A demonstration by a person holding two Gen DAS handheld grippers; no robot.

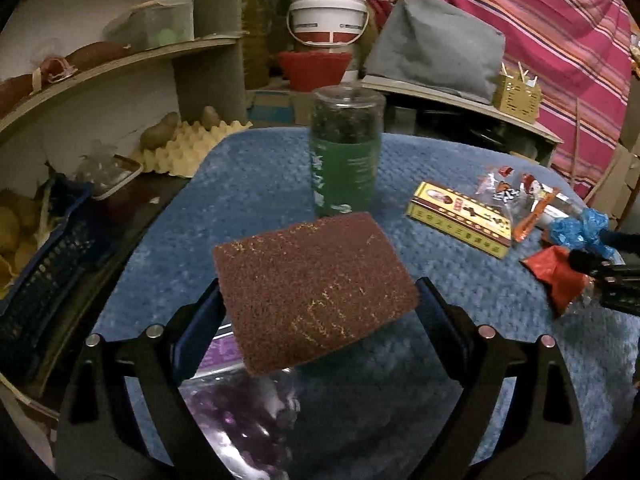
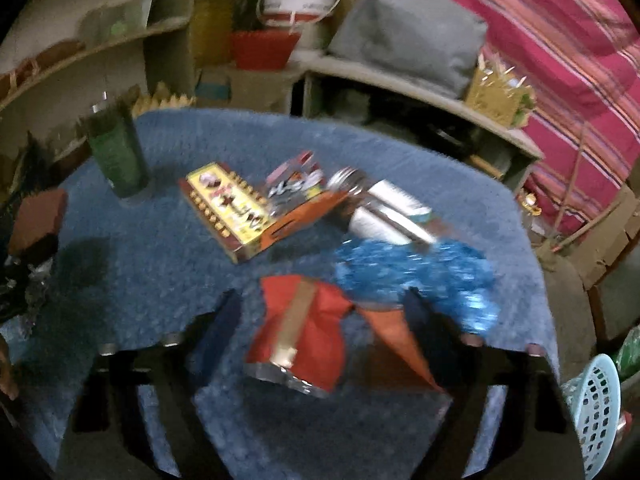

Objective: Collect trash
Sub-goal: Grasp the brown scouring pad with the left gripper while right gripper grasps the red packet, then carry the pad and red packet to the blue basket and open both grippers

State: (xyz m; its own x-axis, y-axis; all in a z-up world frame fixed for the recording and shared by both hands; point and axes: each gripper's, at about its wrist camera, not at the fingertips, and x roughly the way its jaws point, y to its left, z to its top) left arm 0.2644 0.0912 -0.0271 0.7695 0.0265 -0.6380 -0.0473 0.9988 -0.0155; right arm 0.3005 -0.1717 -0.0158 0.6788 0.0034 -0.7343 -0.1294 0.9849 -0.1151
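In the left wrist view my left gripper (image 1: pixel 318 296) is shut on a brown scouring pad (image 1: pixel 316 292), held above the blue mat (image 1: pixel 248 184). A clear bag with purple print (image 1: pixel 240 408) lies under it. In the right wrist view my right gripper (image 2: pixel 324 312) is open around a red wrapper (image 2: pixel 304 328) on the mat (image 2: pixel 160 248); the view is blurred. A blue crumpled wrapper (image 2: pixel 416 276), a yellow box (image 2: pixel 228 208), an orange wrapper (image 2: pixel 300 216) and a silvery packet (image 2: pixel 384 208) lie just beyond. The right gripper (image 1: pixel 600 268) also shows at the right edge of the left wrist view.
A green jar (image 1: pixel 346 152) stands on the mat behind the pad. Shelves with an egg tray (image 1: pixel 188 144) and a dark blue basket (image 1: pixel 48 264) are at left. A light blue basket (image 2: pixel 596 404) sits at lower right. A white bucket (image 1: pixel 328 16) stands behind.
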